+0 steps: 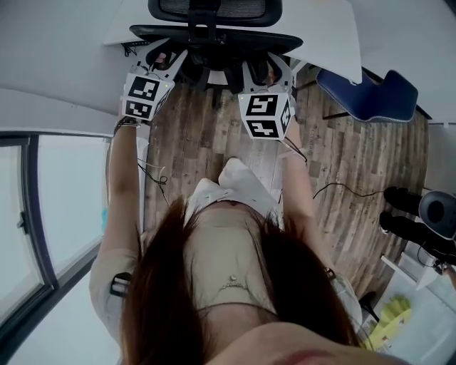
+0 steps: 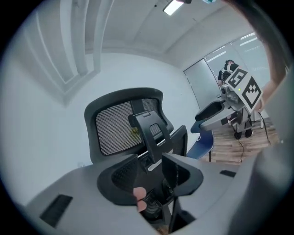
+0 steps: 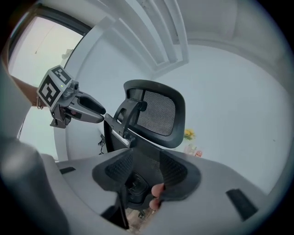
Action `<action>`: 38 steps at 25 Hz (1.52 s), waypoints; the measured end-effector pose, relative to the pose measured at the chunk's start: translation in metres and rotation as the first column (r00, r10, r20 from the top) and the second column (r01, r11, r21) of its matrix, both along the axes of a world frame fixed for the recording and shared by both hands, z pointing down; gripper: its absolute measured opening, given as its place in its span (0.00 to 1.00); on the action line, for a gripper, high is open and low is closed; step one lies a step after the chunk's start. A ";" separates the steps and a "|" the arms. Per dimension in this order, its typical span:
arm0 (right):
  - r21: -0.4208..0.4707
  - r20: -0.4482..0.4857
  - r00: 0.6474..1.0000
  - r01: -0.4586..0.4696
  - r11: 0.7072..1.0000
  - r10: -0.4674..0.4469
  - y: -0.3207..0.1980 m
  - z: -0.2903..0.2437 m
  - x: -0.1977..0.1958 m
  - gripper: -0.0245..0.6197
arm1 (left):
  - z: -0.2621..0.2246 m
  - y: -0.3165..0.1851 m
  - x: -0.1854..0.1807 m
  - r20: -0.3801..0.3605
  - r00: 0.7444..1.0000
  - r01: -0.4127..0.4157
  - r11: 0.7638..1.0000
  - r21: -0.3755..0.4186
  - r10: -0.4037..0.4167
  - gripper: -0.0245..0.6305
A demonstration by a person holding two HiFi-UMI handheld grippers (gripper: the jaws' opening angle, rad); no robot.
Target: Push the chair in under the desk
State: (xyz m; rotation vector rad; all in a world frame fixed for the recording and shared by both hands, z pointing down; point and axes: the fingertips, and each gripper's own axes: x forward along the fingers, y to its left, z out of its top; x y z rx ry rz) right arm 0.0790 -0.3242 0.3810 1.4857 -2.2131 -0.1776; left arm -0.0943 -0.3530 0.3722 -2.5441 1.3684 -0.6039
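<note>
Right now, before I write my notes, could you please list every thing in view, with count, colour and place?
office chair: one, black, ahead at the desk
desk: one, white, beyond the chair
blue chair: one, on the right
floor: brown wood planks
cable: one, black, on the floor at the right
yellow item: one, low right, kind unclear
left tongs: grey, jaws apart, at the chair's back
right tongs: grey, jaws apart, at the chair's back

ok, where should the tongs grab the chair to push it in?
Backrest's upper rim, from behind, one grip each side of the headrest stem. The rim looks thin and level, and its back is turned away from the desk, which lies straight beyond it.
</note>
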 end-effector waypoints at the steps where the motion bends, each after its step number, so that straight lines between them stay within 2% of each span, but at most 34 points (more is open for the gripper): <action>1: 0.006 0.001 1.000 -0.005 1.000 0.005 0.005 -0.002 0.000 0.34 | -0.002 0.006 0.001 -0.010 1.000 -0.001 1.000 0.003 0.001 0.28; 9: 0.027 0.050 0.997 -0.066 0.997 0.065 0.048 -0.016 -0.001 0.29 | -0.010 0.047 0.012 -0.049 0.999 -0.008 1.000 0.017 0.009 0.19; 15: 0.042 0.074 0.990 -0.123 0.991 0.120 0.086 -0.025 -0.005 0.20 | -0.016 0.086 0.015 -0.084 0.996 -0.011 0.999 0.031 0.013 0.10; 22: 0.060 0.093 0.983 -0.164 0.985 0.158 0.121 -0.037 -0.021 0.16 | -0.022 0.133 0.021 -0.119 0.990 -0.072 0.997 0.034 0.076 0.08; 35: 0.095 0.110 0.972 -0.216 0.972 0.205 0.179 -0.055 -0.041 0.12 | -0.032 0.195 0.002 -0.192 0.977 -0.083 0.995 0.056 0.093 0.04; 38: 0.097 0.104 0.971 -0.226 0.969 0.216 0.192 -0.054 -0.044 0.11 | -0.037 0.210 -0.001 -0.227 0.969 -0.085 0.995 0.059 0.096 0.04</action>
